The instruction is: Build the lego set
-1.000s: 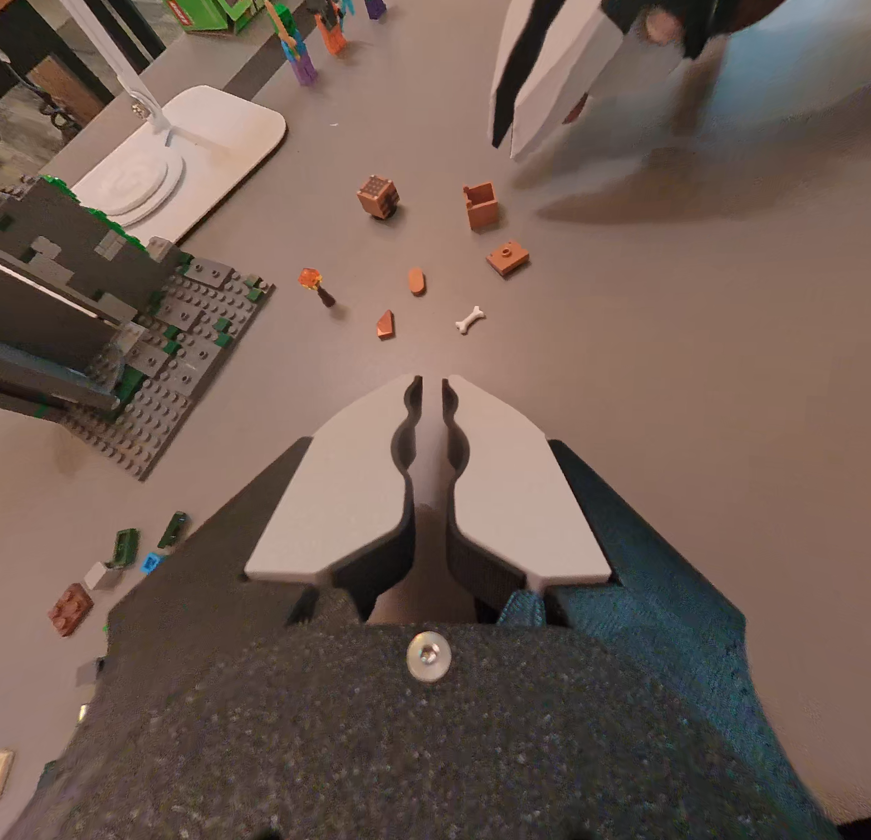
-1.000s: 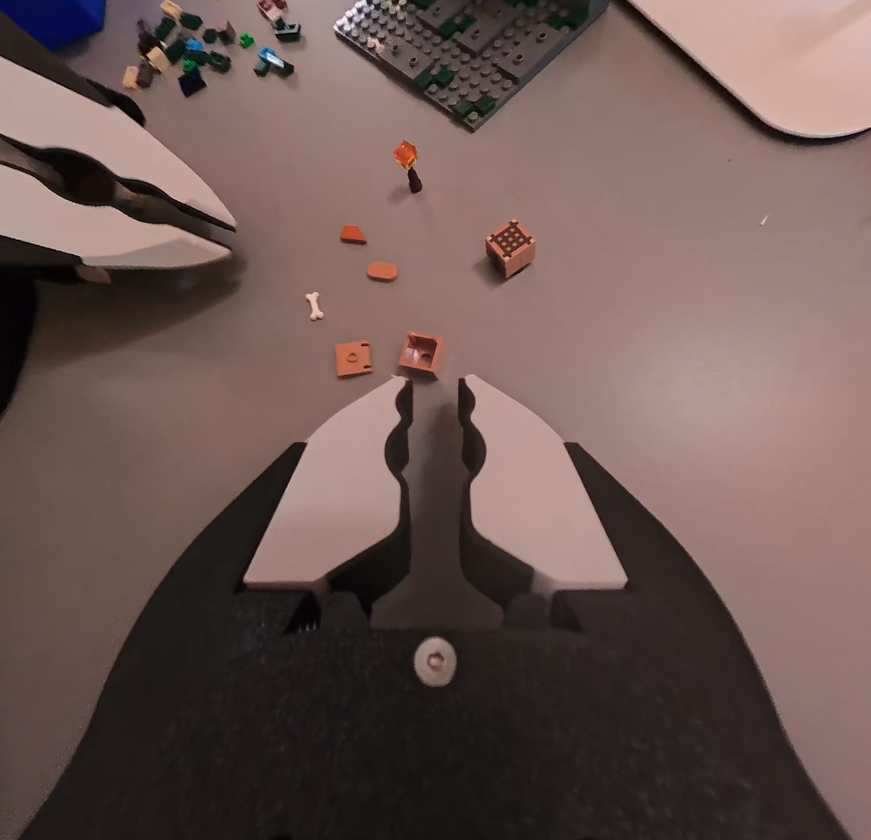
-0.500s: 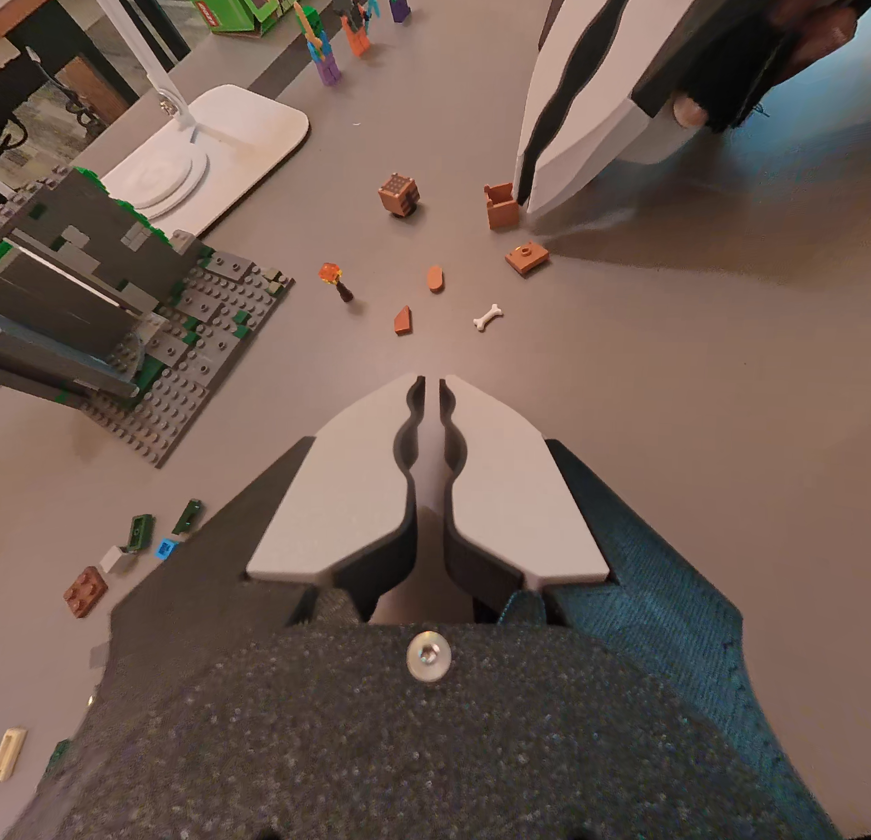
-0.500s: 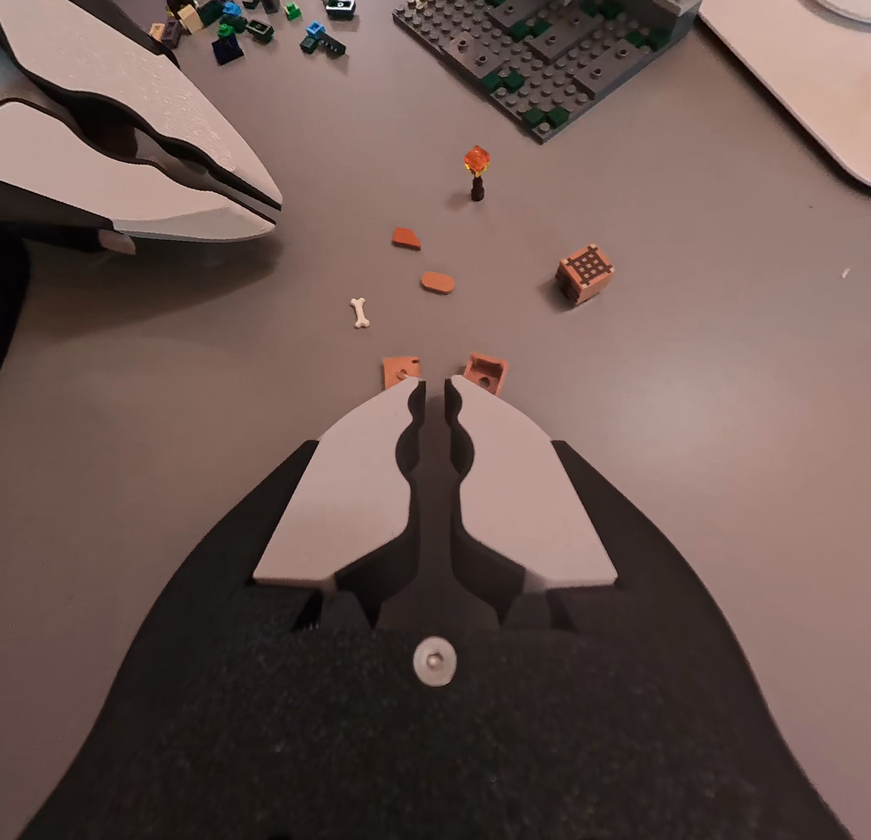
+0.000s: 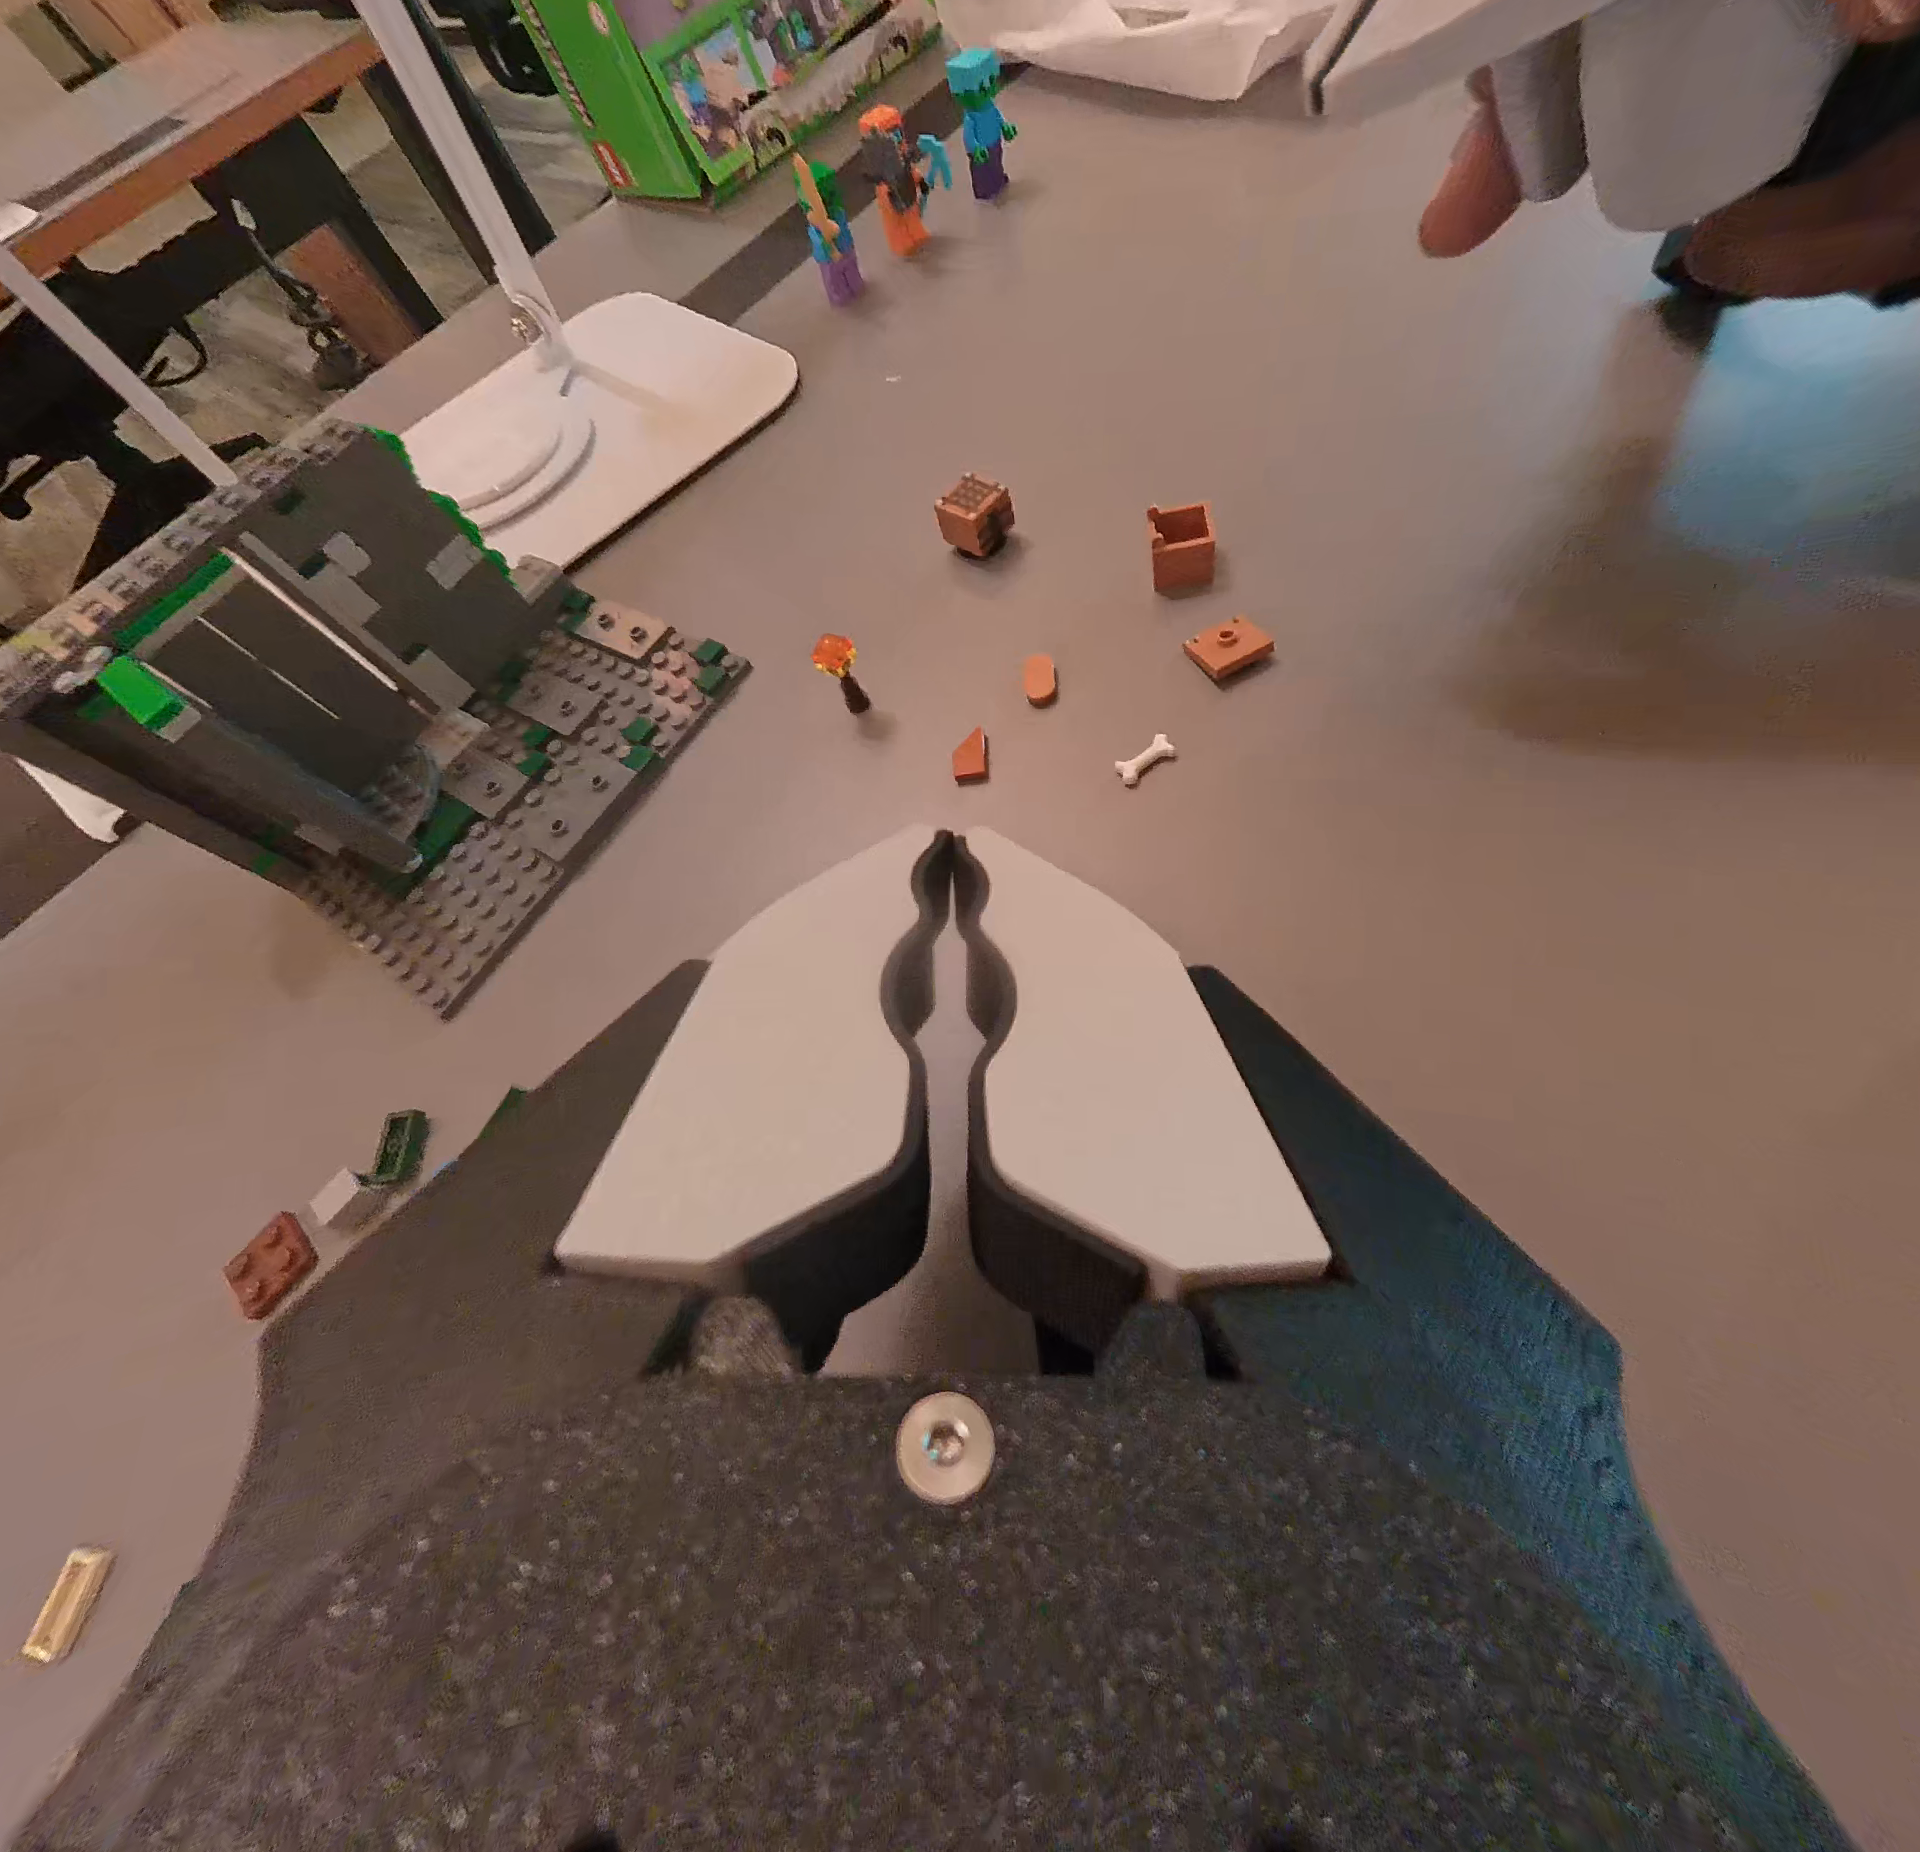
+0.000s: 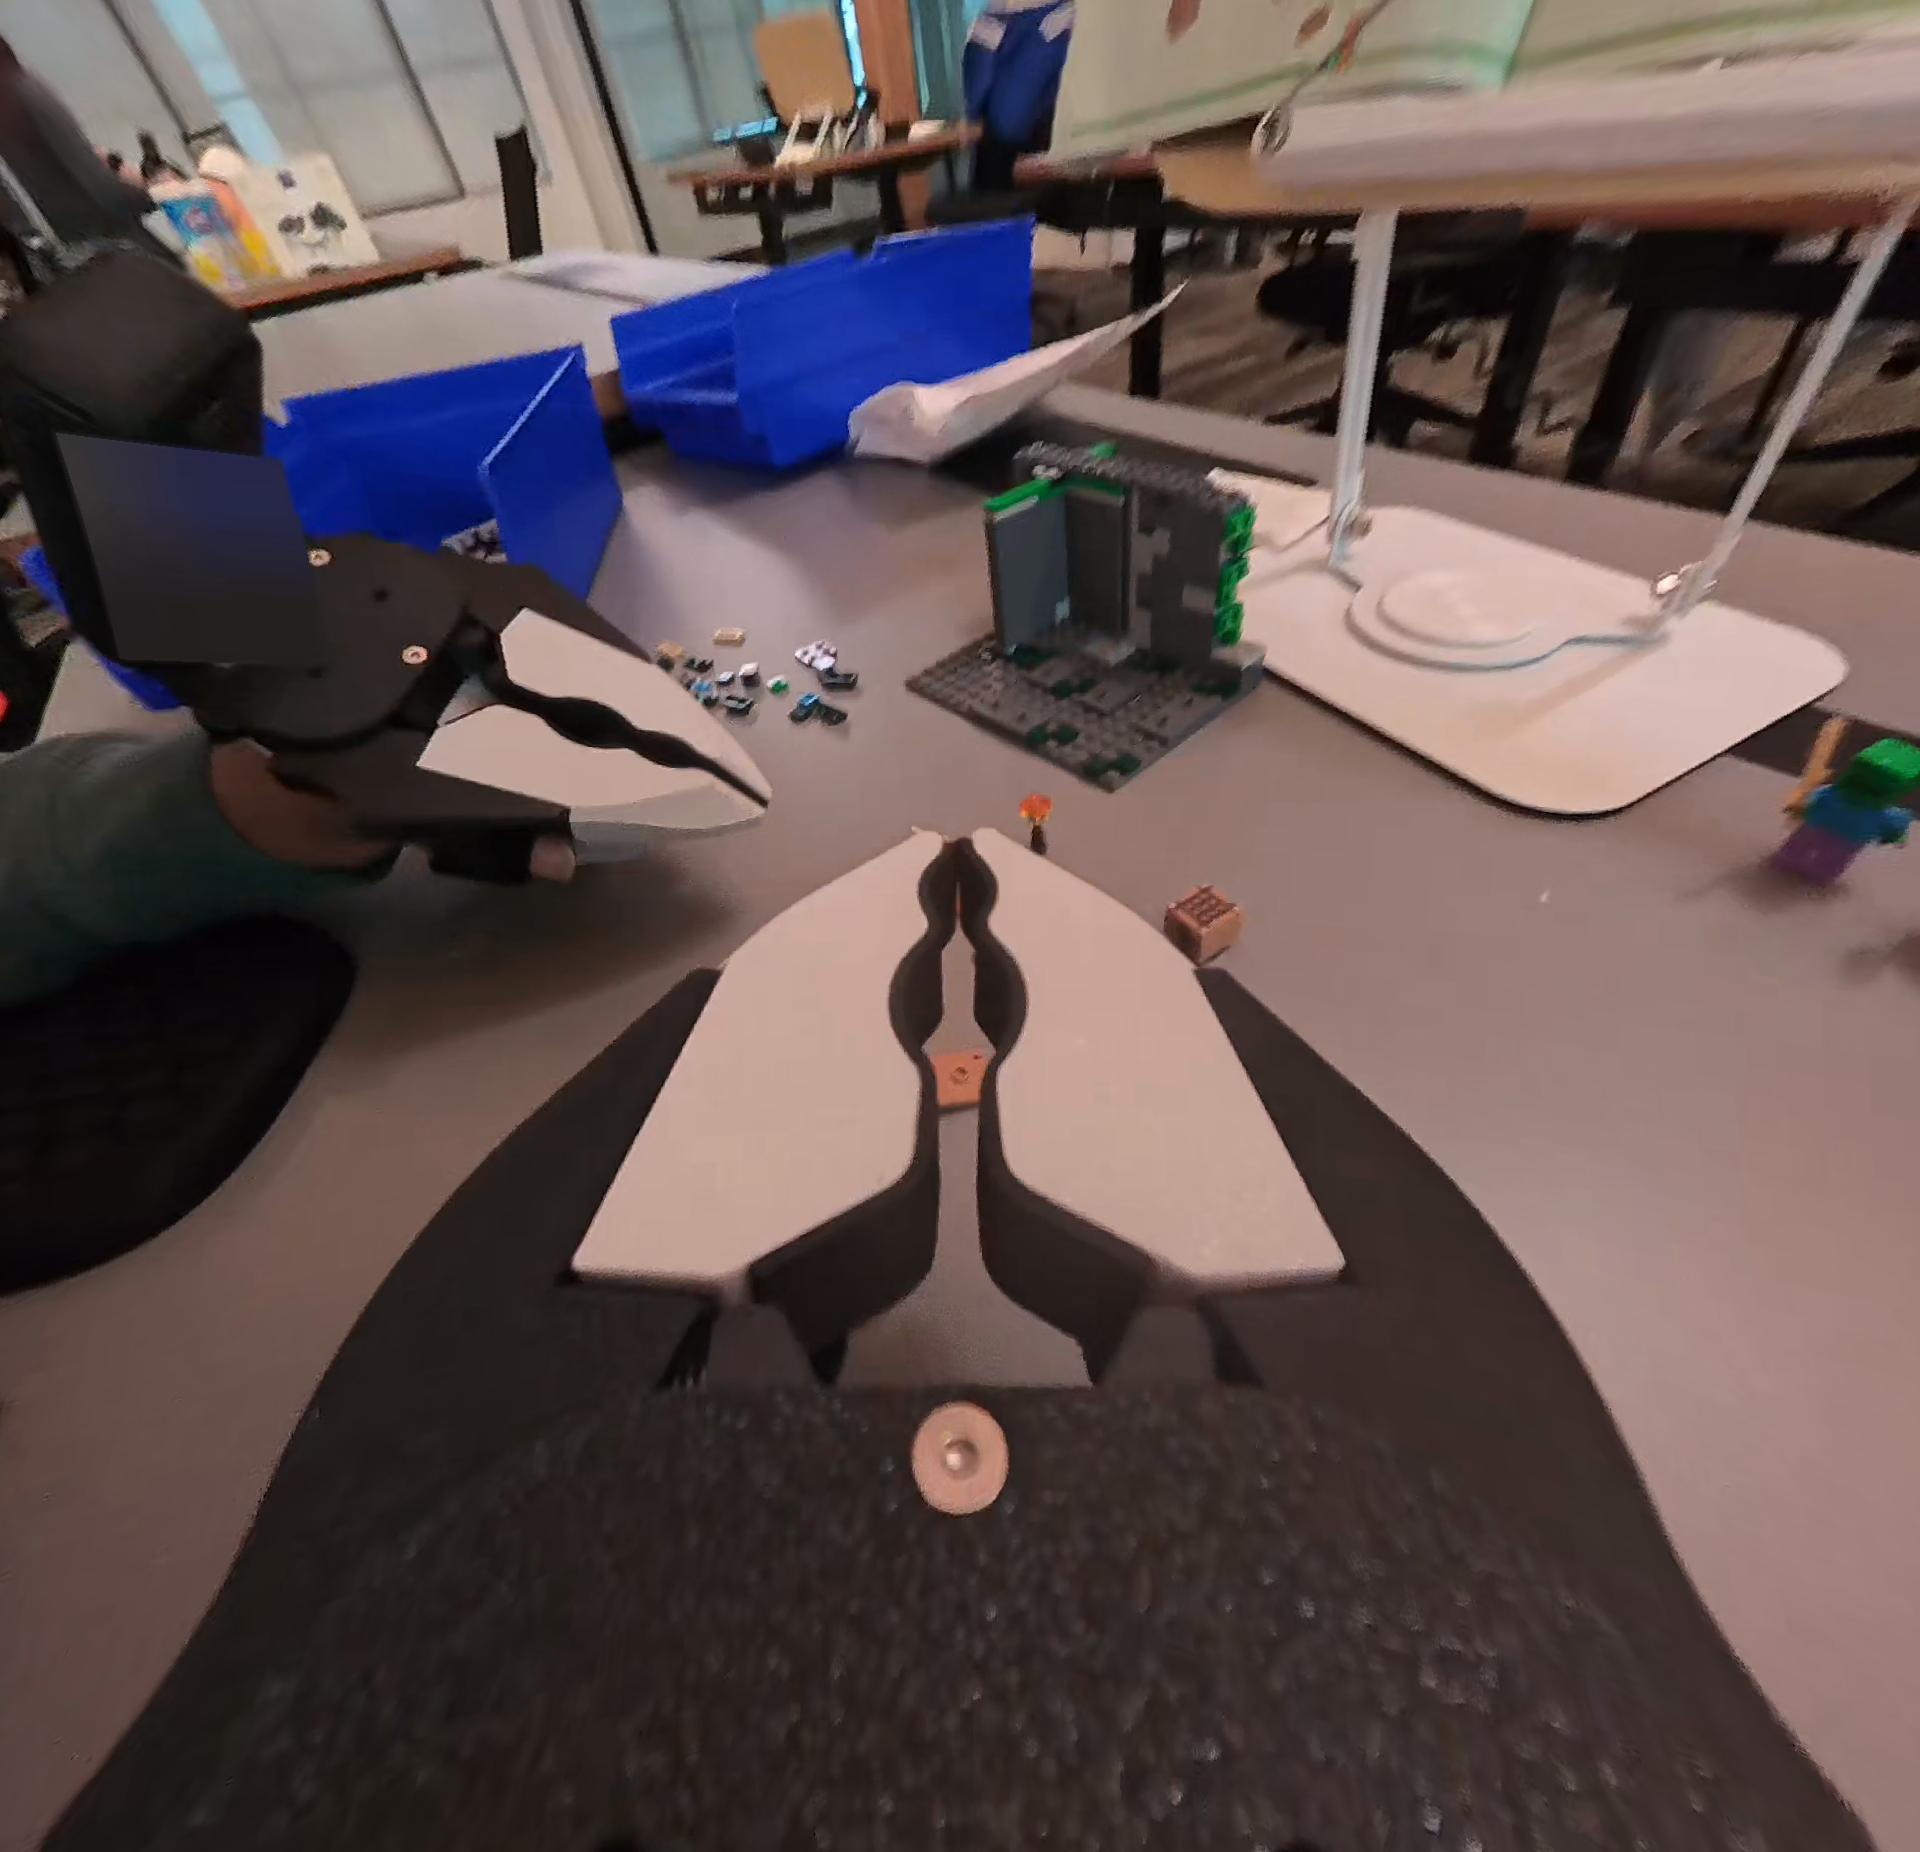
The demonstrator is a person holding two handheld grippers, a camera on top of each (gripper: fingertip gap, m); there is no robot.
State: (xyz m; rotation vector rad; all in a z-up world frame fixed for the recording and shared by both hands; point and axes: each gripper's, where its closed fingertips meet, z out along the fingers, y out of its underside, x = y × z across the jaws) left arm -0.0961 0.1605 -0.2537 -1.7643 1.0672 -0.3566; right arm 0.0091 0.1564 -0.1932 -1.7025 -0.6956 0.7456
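My left gripper [image 5: 953, 842] is shut and empty, low over the grey table, just short of a brown wedge tile [image 5: 970, 757]. Beyond it lie a white bone [image 5: 1145, 759], an oval tile [image 5: 1039, 679], a torch piece [image 5: 840, 668], a brown studded plate [image 5: 1228, 649], an open brown box piece [image 5: 1181, 547] and a patterned cube [image 5: 974, 514]. My right gripper [image 6: 958, 846] is shut and empty, raised above the table. The studded plate [image 6: 958, 1080] shows through the gap between its fingers. The grey-green build [image 5: 312, 639] stands at the left.
Three minifigures [image 5: 904, 181] and a green box [image 5: 707, 46] stand at the back. A white stand base [image 5: 603, 400] sits behind the build. Loose small pieces [image 6: 758, 675] and blue bins [image 6: 727, 379] lie beyond the left gripper [image 6: 764, 792]. A dark mat [image 6: 156, 1075] lies under that hand. It is some 7 cm from my left tips to the white bone [image 5: 1145, 759].
My right gripper has lifted up and away from the brown box piece and tilted level, its jaws closing fully. My left gripper's narrow gap has closed too.
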